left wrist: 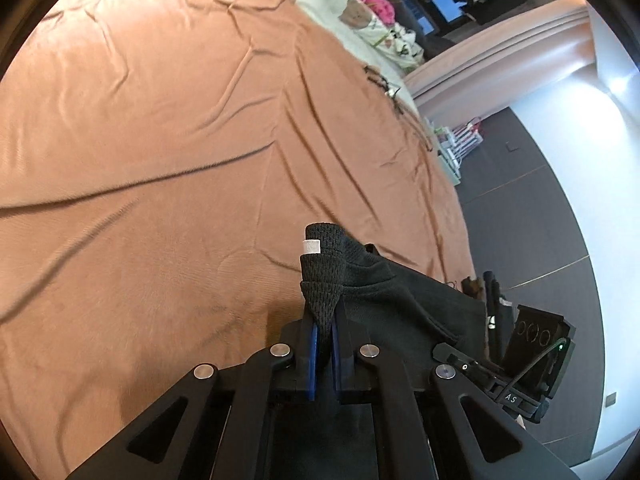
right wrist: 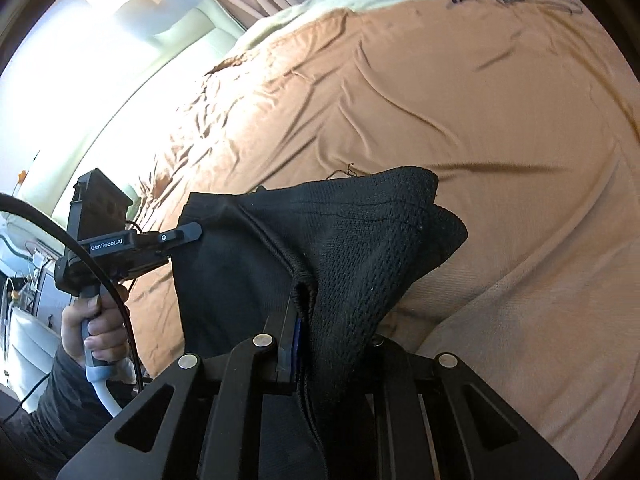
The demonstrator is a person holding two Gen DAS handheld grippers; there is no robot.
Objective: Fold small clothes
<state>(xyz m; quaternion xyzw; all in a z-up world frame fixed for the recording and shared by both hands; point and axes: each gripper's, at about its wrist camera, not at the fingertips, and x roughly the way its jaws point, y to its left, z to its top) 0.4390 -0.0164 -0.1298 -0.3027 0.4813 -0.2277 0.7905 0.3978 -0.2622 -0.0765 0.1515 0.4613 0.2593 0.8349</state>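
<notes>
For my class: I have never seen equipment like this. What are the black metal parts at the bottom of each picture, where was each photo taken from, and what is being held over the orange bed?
These are two hand-held claws, one in each of a person's hands, not a robot. Each picture comes from a wide-angle camera fixed on one claw, looking along its fingers. In the left camera's view, the left claw is shut on a bunched edge of a black knitted garment. In the right camera's view, the right claw grips another part of the same garment, and you can see the person's hand holding the other tool's handle. Below lies a wrinkled orange bedspread. More clothes lie at the bed's far end.
</notes>
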